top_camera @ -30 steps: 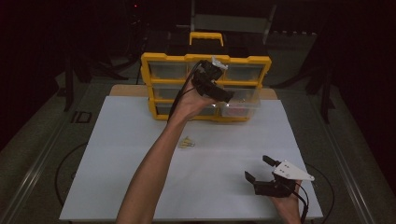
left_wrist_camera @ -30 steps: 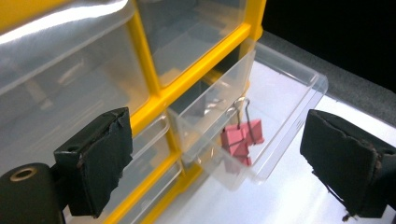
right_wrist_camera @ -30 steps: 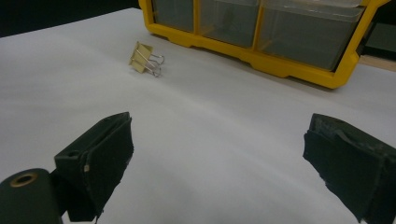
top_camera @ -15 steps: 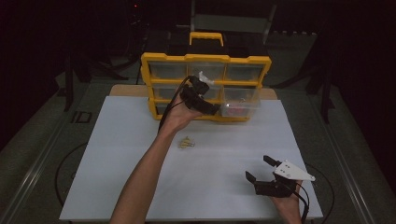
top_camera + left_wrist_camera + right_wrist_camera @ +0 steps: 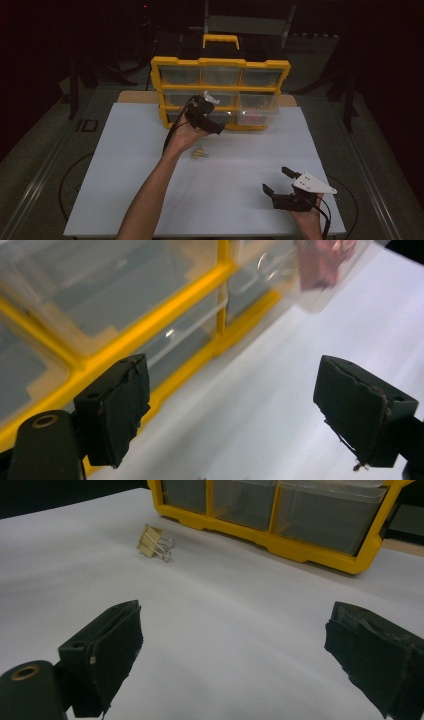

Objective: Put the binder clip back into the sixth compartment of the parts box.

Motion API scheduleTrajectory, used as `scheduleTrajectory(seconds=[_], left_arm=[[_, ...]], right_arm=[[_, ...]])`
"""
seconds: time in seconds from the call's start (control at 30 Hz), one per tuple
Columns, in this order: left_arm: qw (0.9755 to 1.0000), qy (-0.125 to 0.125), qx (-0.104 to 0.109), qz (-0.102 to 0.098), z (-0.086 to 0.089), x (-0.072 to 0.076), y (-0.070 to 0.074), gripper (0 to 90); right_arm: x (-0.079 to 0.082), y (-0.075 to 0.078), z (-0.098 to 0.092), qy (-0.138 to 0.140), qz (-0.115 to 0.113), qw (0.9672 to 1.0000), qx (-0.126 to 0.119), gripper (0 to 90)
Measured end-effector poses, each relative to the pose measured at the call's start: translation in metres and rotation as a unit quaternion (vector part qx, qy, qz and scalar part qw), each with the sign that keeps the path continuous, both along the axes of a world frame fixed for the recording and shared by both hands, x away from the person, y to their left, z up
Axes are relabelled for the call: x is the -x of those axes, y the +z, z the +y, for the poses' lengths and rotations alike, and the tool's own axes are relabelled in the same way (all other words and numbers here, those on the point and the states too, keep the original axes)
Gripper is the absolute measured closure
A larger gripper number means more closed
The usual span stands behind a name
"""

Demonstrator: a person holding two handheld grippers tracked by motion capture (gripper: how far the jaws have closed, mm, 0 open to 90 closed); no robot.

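A yellow organizer [image 5: 220, 62] with clear drawers stands at the back of the white table. Its lower right drawer [image 5: 256, 116] is pulled out and holds something pink [image 5: 320, 265]. My left gripper [image 5: 216, 124] hovers low in front of the bottom row of drawers [image 5: 165, 320], just left of the pulled-out one. Its jaws have just been closing slightly, but they stand open with nothing between them [image 5: 250, 405]. A pale yellow binder clip [image 5: 199, 154] lies on the table below that hand [image 5: 152, 542]. My right gripper [image 5: 275, 179] rests open near the front right [image 5: 235, 650].
A white mat [image 5: 150, 190] covers the table from the organizer to the front edge. The organizer's black-and-yellow carry handle [image 5: 220, 40] sticks up behind it. Dark floor and stands surround the table.
My left gripper has come down from in front of the upper drawers to the bottom row, close to the table. The right gripper and the binder clip have stayed put.
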State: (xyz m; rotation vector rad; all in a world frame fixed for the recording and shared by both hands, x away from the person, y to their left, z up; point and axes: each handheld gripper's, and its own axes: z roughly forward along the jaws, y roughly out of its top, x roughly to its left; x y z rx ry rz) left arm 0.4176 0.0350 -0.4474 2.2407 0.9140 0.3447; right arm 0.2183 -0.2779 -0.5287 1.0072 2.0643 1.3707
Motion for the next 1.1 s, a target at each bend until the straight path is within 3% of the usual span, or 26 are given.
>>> scheduleTrajectory(seconds=[0.4,0.8,1.0,1.1], left_arm=[[0.9996,0.009,-0.011,0.026,0.014,0.003,-0.035,15.9],[0.998,0.009,-0.036,0.05,0.02,0.01,-0.065,16.1],[0.9969,0.014,-0.052,0.058,0.027,0.012,-0.074,16.4],[0.9969,0.021,-0.048,0.06,0.031,0.012,-0.077,16.7]], right_arm=[[0.0,0.0,0.0,0.0,0.0,1.0,0.002,7.7],[0.0,0.0,0.001,0.001,0.001,1.0,0.002,7.7],[0.0,-0.001,0.002,0.001,0.002,1.0,-0.001,7.7],[0.0,-0.001,0.003,0.002,0.002,1.0,0.001,7.7]])
